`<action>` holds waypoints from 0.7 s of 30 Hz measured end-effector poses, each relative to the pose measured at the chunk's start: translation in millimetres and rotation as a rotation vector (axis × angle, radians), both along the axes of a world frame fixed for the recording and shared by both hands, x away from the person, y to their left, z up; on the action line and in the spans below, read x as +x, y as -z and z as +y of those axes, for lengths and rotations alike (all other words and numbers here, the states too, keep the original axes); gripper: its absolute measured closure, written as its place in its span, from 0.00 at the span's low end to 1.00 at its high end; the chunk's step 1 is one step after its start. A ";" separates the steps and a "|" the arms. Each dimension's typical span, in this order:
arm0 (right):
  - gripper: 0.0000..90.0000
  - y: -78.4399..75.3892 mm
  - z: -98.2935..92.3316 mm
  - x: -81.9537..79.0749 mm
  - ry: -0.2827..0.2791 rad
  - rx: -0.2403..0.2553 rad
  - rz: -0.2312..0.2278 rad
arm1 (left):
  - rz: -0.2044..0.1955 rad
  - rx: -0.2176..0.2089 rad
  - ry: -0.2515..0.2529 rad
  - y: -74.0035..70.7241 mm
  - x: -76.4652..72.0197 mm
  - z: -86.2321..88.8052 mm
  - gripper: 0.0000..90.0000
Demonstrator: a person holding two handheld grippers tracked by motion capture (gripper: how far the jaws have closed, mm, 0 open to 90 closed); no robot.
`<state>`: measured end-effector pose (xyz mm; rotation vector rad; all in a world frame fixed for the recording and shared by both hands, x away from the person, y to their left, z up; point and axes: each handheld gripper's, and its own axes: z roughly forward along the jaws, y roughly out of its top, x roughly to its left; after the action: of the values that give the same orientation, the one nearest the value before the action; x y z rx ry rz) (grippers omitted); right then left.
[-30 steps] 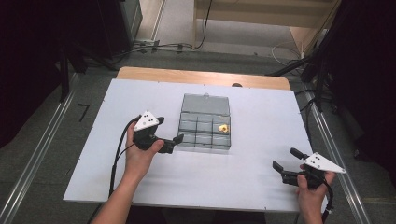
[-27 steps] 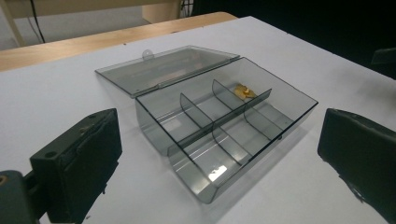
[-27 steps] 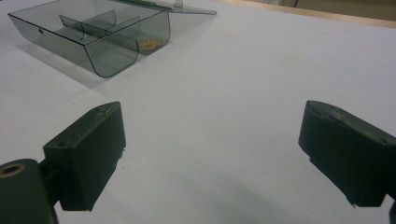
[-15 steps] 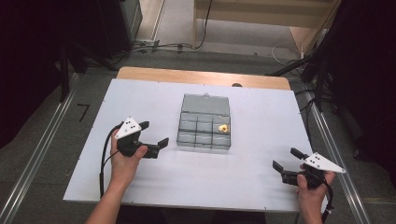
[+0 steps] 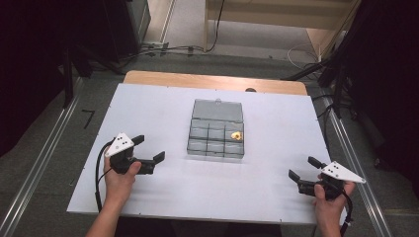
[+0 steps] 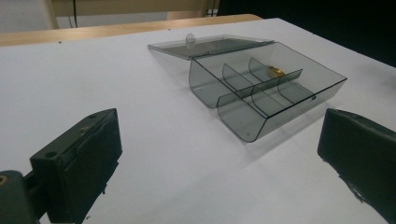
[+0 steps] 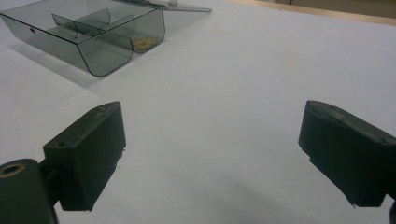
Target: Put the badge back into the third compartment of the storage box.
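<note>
A smoky clear plastic organiser box (image 5: 216,135) stands mid-table with its lid (image 5: 217,110) folded flat behind it. A small gold piece (image 5: 236,135) lies in a right-hand compartment; it also glints as the gold piece (image 6: 274,71) and gold piece (image 7: 143,43) in the gripper views. My left gripper (image 5: 148,149) hovers over the table left of the box (image 6: 261,93), open and empty. Near the front right corner my right gripper (image 5: 303,168) is open too, nothing between its jaws, with the box (image 7: 88,37) off ahead to its left.
The white tabletop (image 5: 276,113) ends at a wooden strip (image 5: 212,81) along its far edge. Metal rails (image 5: 44,158) run along the floor on both sides, and cables (image 5: 163,48) lie beyond the table.
The left hand has drawn its open gripper back from the box, leftward and toward the table's front. The right gripper has stayed put.
</note>
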<state>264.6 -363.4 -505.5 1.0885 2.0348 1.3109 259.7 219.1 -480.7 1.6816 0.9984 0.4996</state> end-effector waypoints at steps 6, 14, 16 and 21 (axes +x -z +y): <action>0.07 0.1 -0.3 0.1 0.006 -0.004 -0.002 | 0.001 -0.001 -0.017 8.5 -9.1 13.1 0.00; 0.07 0.2 0.7 0.2 0.011 -0.007 0.003 | 0.027 0.013 -0.056 22.1 -20.5 34.1 0.00; 0.07 0.2 0.6 0.3 0.010 -0.008 0.003 | 0.036 0.009 -0.067 25.7 -25.0 40.5 0.00; 0.07 0.2 -0.3 0.3 0.010 -0.004 -0.001 | 0.020 0.009 -0.092 26.4 -34.8 52.3 0.00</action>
<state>264.9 -363.7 -505.8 1.0945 2.0281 1.3020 224.9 271.4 -507.1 1.6573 1.0930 0.5489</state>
